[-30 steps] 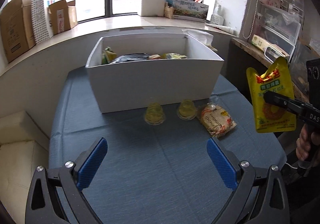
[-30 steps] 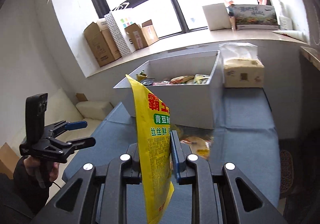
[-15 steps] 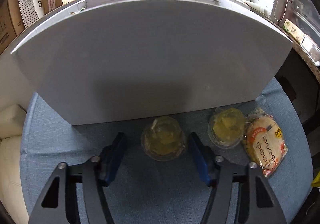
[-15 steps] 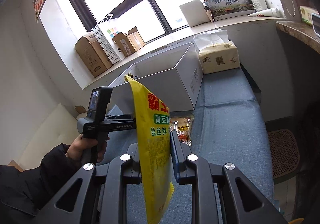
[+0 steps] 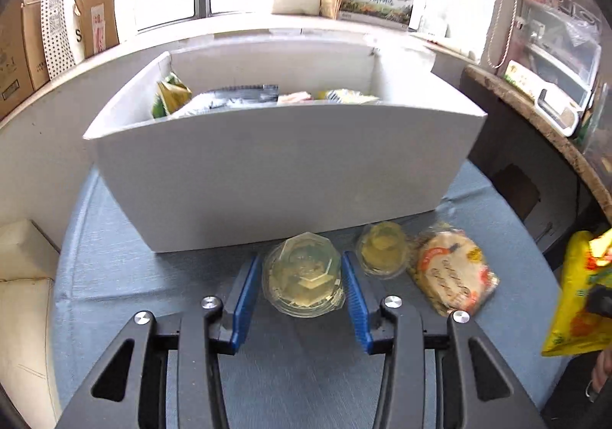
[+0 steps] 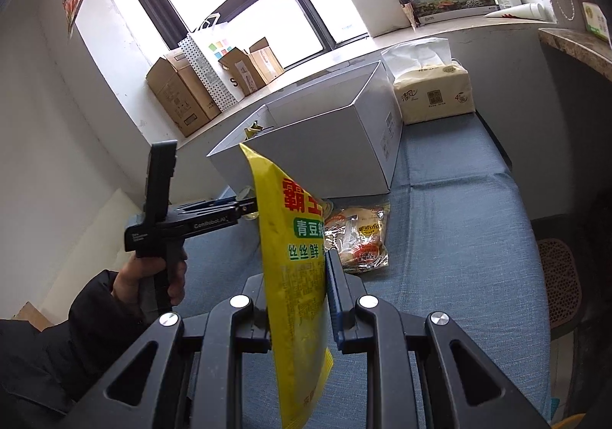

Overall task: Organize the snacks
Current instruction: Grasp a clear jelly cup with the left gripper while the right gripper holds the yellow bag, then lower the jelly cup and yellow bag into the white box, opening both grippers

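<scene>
My left gripper (image 5: 300,281) is shut on a clear jelly cup (image 5: 302,274) just in front of the white box (image 5: 283,176) on the blue table. A second jelly cup (image 5: 381,249) and a wrapped pastry (image 5: 451,276) lie to its right. The box holds several snack packs (image 5: 237,96). My right gripper (image 6: 296,287) is shut on a yellow snack bag (image 6: 296,238), held upright above the table's right side; the bag also shows in the left wrist view (image 5: 579,299). The left gripper (image 6: 244,207) shows in the right wrist view, its tips hidden behind the bag.
A tissue pack (image 6: 434,90) stands behind the box on the right. Cardboard boxes (image 6: 183,96) and a paper bag (image 6: 208,65) line the window sill. A stone counter (image 5: 535,123) borders the table's right side. A cushion (image 5: 23,276) lies to the left.
My left gripper has closed on the left jelly cup and pulled back a little from the box, so the box interior shows again. The right gripper still holds the yellow bag.
</scene>
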A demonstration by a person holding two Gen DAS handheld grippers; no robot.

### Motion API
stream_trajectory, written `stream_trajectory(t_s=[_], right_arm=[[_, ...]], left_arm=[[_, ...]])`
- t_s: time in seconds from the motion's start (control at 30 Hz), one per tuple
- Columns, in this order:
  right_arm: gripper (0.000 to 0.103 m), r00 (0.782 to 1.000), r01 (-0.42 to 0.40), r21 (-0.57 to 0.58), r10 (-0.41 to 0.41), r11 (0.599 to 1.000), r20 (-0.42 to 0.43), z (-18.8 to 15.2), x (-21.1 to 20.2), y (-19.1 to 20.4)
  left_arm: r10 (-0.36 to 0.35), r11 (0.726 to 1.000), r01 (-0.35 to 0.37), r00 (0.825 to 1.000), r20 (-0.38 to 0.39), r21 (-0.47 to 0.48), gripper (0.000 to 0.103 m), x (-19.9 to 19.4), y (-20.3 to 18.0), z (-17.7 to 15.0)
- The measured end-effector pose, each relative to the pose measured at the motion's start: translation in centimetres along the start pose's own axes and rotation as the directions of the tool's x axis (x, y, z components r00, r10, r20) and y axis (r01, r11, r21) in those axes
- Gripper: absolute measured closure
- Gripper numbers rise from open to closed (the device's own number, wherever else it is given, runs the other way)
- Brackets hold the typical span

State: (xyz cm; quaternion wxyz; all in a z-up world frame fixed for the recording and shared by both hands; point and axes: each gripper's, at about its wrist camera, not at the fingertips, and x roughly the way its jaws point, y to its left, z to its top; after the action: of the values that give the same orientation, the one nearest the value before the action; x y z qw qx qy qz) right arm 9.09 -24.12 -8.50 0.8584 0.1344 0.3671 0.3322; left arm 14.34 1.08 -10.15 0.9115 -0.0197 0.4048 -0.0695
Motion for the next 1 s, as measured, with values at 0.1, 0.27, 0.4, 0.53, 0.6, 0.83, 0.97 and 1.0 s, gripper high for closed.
stream_trajectory(t_s=[0.1, 0.27, 0.4, 0.53, 0.6, 0.83, 0.97, 1.0], right_arm=[[0.08, 1.0, -0.004, -0.004, 0.004, 1.0, -0.015, 0.0, 0.8, 0.4], [0.08, 0.999, -0.024, -0.033, 0.022, 0.999, -0.039, 0.0, 2.3, 1.8], [0.08, 0.998, -0.041, -0.049, 0.039, 0.998, -0.051, 0.4, 3.6, 2.9], [0.08, 0.997, -0.058, -0.078, 0.055, 0.995, -0.048, 1.7, 4.7, 4.2], [0.08, 0.998, -0.062, -0.087, 0.059, 0.994, -0.032, 3.0, 4.9, 4.8], [0.08, 0.994, -0.063, -0.14, 0.074, 0.988, 0.077, 9.6, 5.3, 6.7], [0.08, 0.993, -0.044, -0.128, 0.057, 0.991, 0.105, 14.3, 6.8, 6.4], [0.08, 0.993, -0.033, -0.119, 0.046, 0.992, 0.112, 15.5, 7.3, 6.1]], left_arm=[[-0.003, 1.0, 0.002, 0.999, 0.035, 0.004, 0.056, -3.6, 0.0, -0.5], [-0.022, 1.0, 0.023, 0.995, 0.092, -0.006, 0.056, -8.4, 0.6, -1.1], [-0.026, 0.999, 0.029, 0.99, 0.135, -0.017, 0.056, -11.7, 0.5, -1.3], [-0.027, 0.999, 0.03, 0.985, 0.172, -0.017, 0.056, -13.5, 0.9, -0.5], [-0.036, 0.998, 0.043, 0.984, 0.172, -0.035, 0.056, -13.4, 1.3, 0.5], [-0.057, 0.997, 0.065, 0.98, 0.191, -0.039, 0.056, -11.3, 2.5, 6.3], [-0.051, 0.998, 0.056, 0.982, 0.184, -0.025, 0.056, -8.5, 3.2, 11.1], [-0.044, 0.999, 0.049, 0.983, 0.179, -0.022, 0.056, -7.5, 3.4, 12.3]])
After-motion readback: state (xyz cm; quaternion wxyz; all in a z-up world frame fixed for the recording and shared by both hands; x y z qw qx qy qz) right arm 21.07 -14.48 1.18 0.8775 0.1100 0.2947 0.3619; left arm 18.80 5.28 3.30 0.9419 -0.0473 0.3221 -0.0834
